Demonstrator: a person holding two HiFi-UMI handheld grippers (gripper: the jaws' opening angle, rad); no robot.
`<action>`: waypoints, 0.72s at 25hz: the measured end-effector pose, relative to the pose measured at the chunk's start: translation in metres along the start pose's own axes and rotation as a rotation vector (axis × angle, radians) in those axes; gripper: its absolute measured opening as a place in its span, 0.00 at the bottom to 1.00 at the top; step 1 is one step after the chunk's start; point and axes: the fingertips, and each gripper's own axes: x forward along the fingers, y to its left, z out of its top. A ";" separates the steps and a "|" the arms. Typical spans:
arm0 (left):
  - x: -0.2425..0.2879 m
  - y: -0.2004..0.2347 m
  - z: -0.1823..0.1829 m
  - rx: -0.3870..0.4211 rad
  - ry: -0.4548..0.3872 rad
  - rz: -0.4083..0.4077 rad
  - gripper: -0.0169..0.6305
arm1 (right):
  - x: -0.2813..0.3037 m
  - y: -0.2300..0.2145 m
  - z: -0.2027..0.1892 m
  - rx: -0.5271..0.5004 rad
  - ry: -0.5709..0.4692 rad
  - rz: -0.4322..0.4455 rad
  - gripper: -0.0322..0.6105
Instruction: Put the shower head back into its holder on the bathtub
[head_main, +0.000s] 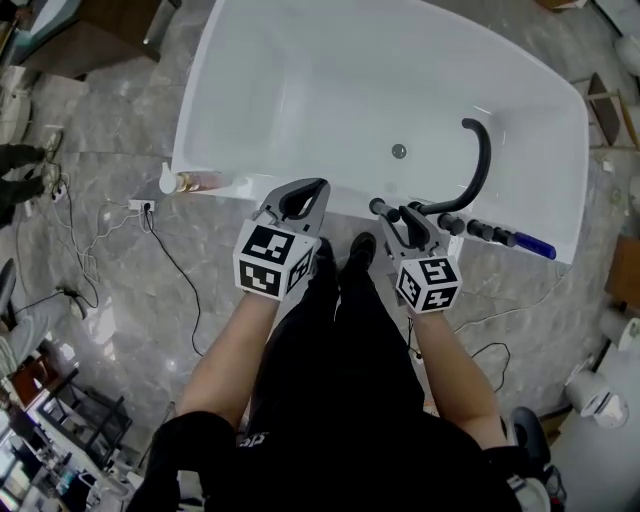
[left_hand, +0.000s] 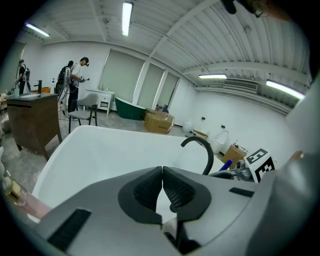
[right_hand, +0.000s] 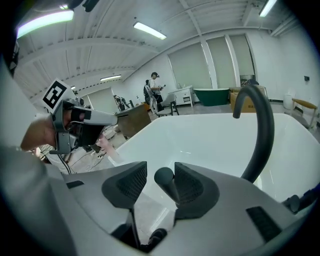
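**Gloss white against matt black**

The bathtub (head_main: 250, 60) is smooth, glossy white. Its spout (head_main: 482, 160) and the shower head (head_main: 380, 209) look matt black. The floor (head_main: 130, 290) is polished grey stone-look tile. The left hand-held gripper (head_main: 305, 195) and right hand-held gripper (head_main: 405, 222) are matt grey plastic with finely textured black pads (right_hand: 127, 184).

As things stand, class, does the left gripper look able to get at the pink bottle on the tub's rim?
Probably yes: the pink bottle lies on the bathtub rim left of the left gripper, nothing between them. Its fingers are shut and empty, so they must open first.
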 end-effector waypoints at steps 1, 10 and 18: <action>-0.004 -0.001 0.009 0.003 -0.006 -0.004 0.05 | -0.007 0.004 0.010 -0.003 -0.014 -0.003 0.32; -0.060 -0.036 0.068 0.073 -0.086 -0.059 0.05 | -0.099 0.044 0.093 -0.040 -0.143 -0.016 0.15; -0.099 -0.035 0.083 0.069 -0.138 0.001 0.05 | -0.152 0.046 0.163 -0.071 -0.296 -0.001 0.10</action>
